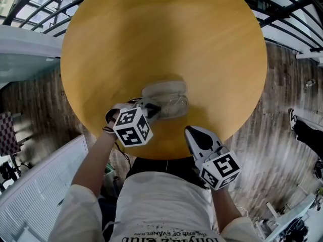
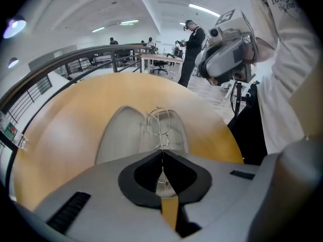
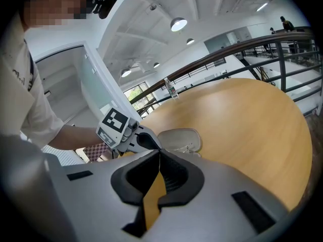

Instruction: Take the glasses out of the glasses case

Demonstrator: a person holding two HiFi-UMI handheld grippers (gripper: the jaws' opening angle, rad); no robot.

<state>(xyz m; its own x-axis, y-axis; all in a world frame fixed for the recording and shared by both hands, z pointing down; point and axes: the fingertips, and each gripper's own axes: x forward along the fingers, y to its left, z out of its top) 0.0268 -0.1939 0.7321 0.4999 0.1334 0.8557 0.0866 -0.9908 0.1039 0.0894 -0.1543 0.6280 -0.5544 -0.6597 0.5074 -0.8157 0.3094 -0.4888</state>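
Note:
A pale grey glasses case (image 1: 162, 91) lies open near the front edge of the round wooden table (image 1: 166, 34). Thin wire-framed glasses (image 2: 158, 123) stand tilted over the case's open shell (image 2: 121, 135). My left gripper (image 2: 162, 154) is shut on one thin arm of the glasses. In the head view the left gripper (image 1: 155, 109) reaches the case from the left, with the glasses (image 1: 177, 104) over the near half. My right gripper (image 1: 188, 130) hangs at the table's front edge, apart from the case, with its jaws closed together on nothing. The right gripper view shows that gripper (image 3: 158, 153), the case (image 3: 180, 137) and the left gripper (image 3: 132, 137).
A small bottle (image 3: 171, 88) stands at the table's far edge. A dark railing (image 1: 287, 14) runs behind the table and wooden floor (image 1: 282, 135) surrounds it. People (image 2: 192, 49) stand at desks far off. The person's torso (image 1: 166, 205) is close to the near edge.

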